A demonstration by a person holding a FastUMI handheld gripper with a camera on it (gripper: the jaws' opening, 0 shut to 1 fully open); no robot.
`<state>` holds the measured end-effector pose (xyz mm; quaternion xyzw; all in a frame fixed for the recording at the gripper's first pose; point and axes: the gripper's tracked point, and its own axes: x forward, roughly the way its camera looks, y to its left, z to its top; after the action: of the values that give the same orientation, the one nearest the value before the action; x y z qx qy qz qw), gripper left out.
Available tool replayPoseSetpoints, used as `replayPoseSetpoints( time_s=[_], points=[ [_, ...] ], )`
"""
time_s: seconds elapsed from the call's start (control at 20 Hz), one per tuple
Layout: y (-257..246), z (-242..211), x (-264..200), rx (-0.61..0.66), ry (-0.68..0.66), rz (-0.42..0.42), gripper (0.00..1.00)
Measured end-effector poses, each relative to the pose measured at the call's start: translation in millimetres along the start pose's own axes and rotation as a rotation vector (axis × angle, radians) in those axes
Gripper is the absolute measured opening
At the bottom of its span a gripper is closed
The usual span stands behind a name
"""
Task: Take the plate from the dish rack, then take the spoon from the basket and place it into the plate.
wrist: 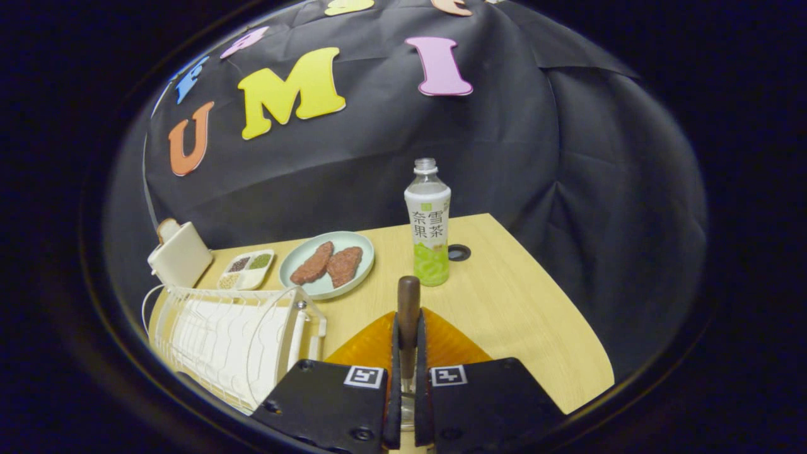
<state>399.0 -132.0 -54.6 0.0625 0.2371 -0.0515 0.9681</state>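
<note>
Spoon (408,315), brown wooden handle, standing upright low centre; orange plate (441,343) lying flat beneath; white dish rack (236,334) sitting lower left.

One bottle (428,230) – two plates (328,261) (441,343) – one spoon (408,315)

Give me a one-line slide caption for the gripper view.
Gripper shut on the spoon over the orange plate, dish rack alongside.

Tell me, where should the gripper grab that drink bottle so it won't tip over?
Grab the bottle around its straight middle, coming level from the front; it stands upright with a narrow neck, likelier to slip. The gripper is shut on the spoon, so that goes down first.
</note>
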Motion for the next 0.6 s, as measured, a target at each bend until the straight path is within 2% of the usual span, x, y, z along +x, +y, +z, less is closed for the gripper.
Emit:
replayPoseSetpoints(
  time_s=[0.15, 0.4, 0.6],
  points=[
    [0, 13, -23, 0.01, -0.064, 0.02, 0.14],
    [-11, 45, -76, -0.022, -0.217, -0.023, 0.13],
    [-3, 53, -126, -0.047, -0.283, -0.023, 0.14]
  ],
)
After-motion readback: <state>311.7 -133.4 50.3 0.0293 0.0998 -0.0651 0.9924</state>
